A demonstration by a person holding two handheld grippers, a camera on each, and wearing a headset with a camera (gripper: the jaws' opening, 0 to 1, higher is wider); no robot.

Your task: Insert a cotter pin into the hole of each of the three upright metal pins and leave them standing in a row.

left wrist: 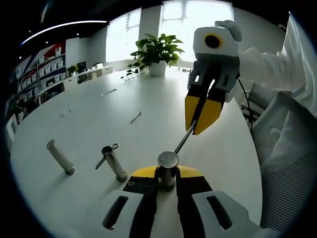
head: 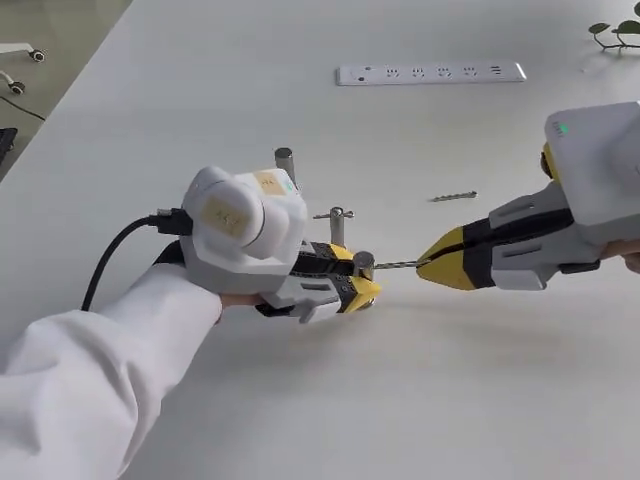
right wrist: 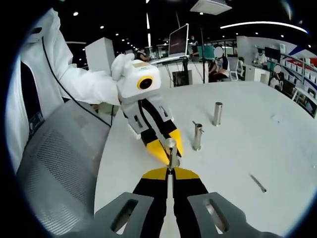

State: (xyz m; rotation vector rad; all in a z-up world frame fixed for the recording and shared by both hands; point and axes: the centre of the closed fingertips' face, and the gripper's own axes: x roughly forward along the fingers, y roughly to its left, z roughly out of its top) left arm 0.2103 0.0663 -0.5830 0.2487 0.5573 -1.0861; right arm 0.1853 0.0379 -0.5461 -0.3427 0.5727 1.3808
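Holding near metal pin [left wrist: 168, 162] in left gripper [left wrist: 168, 176]; right gripper [left wrist: 202, 118] pinches cotter pin [left wrist: 183, 141], tip at pin's head.

You are working in an open-plan office. Your bench is a broad white table [head: 300, 400], with a power strip [head: 430, 73] lying at twelve o'clock from you. In the left gripper view a potted plant [left wrist: 157, 52] stands at twelve o'clock before bright windows [left wrist: 195, 25], with stocked shelves [left wrist: 47, 74] at nine o'clock. In the right gripper view a monitor [right wrist: 178, 40] and seated people [right wrist: 216, 67] are at twelve o'clock under strip lights [right wrist: 257, 25], and a mesh chair [right wrist: 64, 153] is at nine.
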